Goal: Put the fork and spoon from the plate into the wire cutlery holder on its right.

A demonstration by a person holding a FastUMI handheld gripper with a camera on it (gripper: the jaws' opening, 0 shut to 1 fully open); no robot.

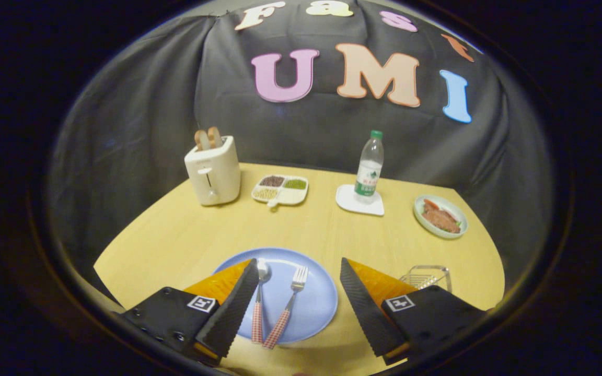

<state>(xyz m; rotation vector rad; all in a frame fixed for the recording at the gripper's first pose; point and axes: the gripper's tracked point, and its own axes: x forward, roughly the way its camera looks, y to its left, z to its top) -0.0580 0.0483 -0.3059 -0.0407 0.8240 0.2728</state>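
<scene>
A round blue plate lies on the wooden table just under my gripper. On it lie a spoon and a fork, side by side, both with red-and-white checked handles pointing toward me. The spoon sits close to the left finger; the fork lies in the gap between the fingers. My gripper is open and hovers above the plate with nothing held. The wire cutlery holder stands to the right of the plate, partly hidden behind the right finger.
Farther back stand a white toaster with bread slices, a divided dish of grains, a water bottle on a white coaster, and a plate of food at the right. Bare table lies between these and the blue plate.
</scene>
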